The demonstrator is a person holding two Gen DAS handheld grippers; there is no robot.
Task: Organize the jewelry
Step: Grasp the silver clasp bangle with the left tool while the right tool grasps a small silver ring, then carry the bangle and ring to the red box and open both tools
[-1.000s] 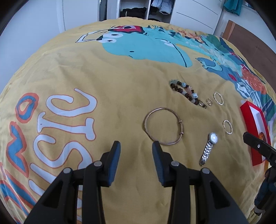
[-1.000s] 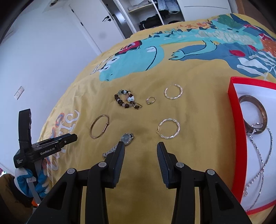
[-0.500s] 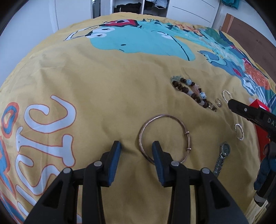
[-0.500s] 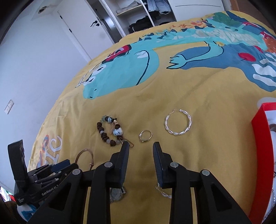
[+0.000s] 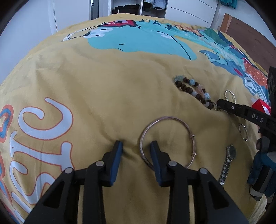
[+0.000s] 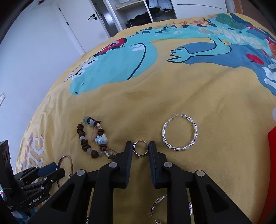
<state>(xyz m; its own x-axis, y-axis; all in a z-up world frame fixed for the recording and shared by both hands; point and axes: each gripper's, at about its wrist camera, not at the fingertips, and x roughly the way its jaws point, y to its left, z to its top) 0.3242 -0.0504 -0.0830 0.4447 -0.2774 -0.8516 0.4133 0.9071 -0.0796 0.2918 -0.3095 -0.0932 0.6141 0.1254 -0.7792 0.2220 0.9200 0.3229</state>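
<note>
Right hand-held gripper (image 6: 140,149) straddles ring (image 6: 140,149); red box (image 5: 260,106) nearby.

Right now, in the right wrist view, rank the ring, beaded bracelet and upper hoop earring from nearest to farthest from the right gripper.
1. Ring: between the right gripper's fingertips.
2. Hoop earring: just right of the tips.
3. Beaded bracelet: to the left; its clasp end comes close, so 2 and 3 are nearly tied.

Bedroom: bedspread (image 5: 107,82) (open wardrobe (image 6: 148,12))

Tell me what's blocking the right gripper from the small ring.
Nothing visible. The ring lies on the bedspread between the open fingers of the right gripper; the beaded bracelet and hoop earring sit off to either side.
</note>
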